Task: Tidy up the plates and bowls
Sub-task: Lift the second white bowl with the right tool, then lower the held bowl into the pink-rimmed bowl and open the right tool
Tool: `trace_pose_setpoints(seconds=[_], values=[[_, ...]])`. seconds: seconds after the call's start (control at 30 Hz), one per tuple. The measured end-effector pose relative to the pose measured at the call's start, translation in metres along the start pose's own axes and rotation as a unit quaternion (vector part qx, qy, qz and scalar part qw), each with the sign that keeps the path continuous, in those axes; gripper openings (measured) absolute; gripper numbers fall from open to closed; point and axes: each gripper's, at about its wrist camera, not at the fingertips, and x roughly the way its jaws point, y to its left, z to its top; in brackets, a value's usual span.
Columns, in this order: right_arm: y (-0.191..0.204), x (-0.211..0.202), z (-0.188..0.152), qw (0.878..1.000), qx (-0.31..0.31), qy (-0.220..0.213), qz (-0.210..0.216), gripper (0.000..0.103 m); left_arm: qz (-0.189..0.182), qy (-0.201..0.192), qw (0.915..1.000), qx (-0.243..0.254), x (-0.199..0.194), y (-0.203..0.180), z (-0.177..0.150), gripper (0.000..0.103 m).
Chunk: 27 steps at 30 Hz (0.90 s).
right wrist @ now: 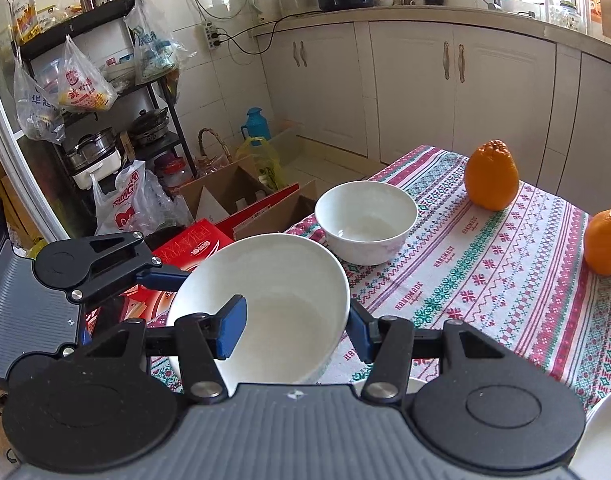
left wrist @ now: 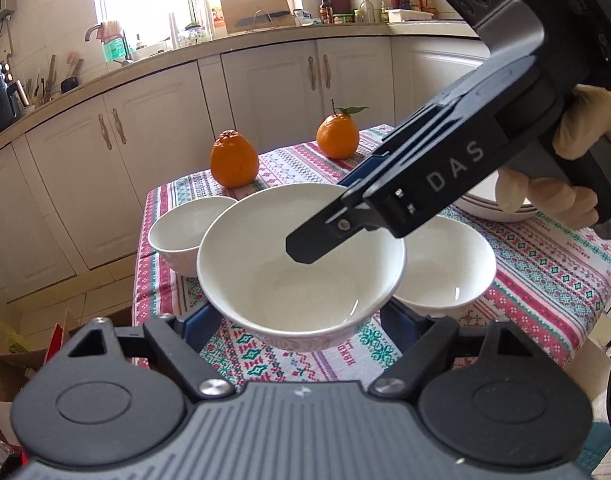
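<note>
Glazed white bowl [left wrist: 301, 268]: plain and glossy inside, a faint pinkish pattern low on the outer wall; held tilted above the tablecloth [left wrist: 545, 280].
Left gripper [left wrist: 301, 320]: blue pads on either side of the bowl's base, clamped on it from below.
Right gripper [right wrist: 295, 326]: clamped on the same bowl's rim, one blue pad inside the wall, the other outside.
Hand [left wrist: 561, 168]: gloved, wrapped round the right gripper's handle.
Second bowl [left wrist: 185, 232]: white, upright near the table's left edge, behind the held one.
Third bowl [left wrist: 449, 268]: white, upright, just right of the held one and partly hidden by it.
Plates [left wrist: 489, 208]: white stack behind the right gripper, mostly covered.
Oranges: one [left wrist: 234, 160] and another with a leaf [left wrist: 337, 136] stand apart at the far side.
Open room: bare cloth between the second bowl and the oranges.
Edges: the held bowl hangs near the table's near-left corner, with boxes [right wrist: 233, 196] on the floor beyond.
</note>
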Motion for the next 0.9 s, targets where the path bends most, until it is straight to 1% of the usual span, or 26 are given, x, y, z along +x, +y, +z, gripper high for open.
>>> trace_pose_setpoints(seconds=[0.2, 0.43, 0.67, 0.9], values=[[-0.013, -0.024, -0.012, 1.0, 0.011, -0.012, -0.021, 0.059, -0.025, -0.004, 0.9997, 0.004, 0.005, -0.017, 0.011, 0.086], [-0.029, -0.045, -0.029, 0.998, 0.031, -0.017, -0.044, 0.06, -0.053, -0.002, 0.9985, 0.016, 0.015, -0.038, 0.019, 0.086], [-0.041, -0.055, -0.045, 0.997, 0.051, -0.017, -0.054, 0.06, -0.071, 0.007, 0.9973, 0.017, 0.026, -0.052, 0.023, 0.086], [-0.049, -0.053, -0.055, 0.996, 0.062, -0.006, -0.06, 0.061, -0.08, 0.022, 0.9964, 0.016, 0.036, -0.061, 0.022, 0.086]])
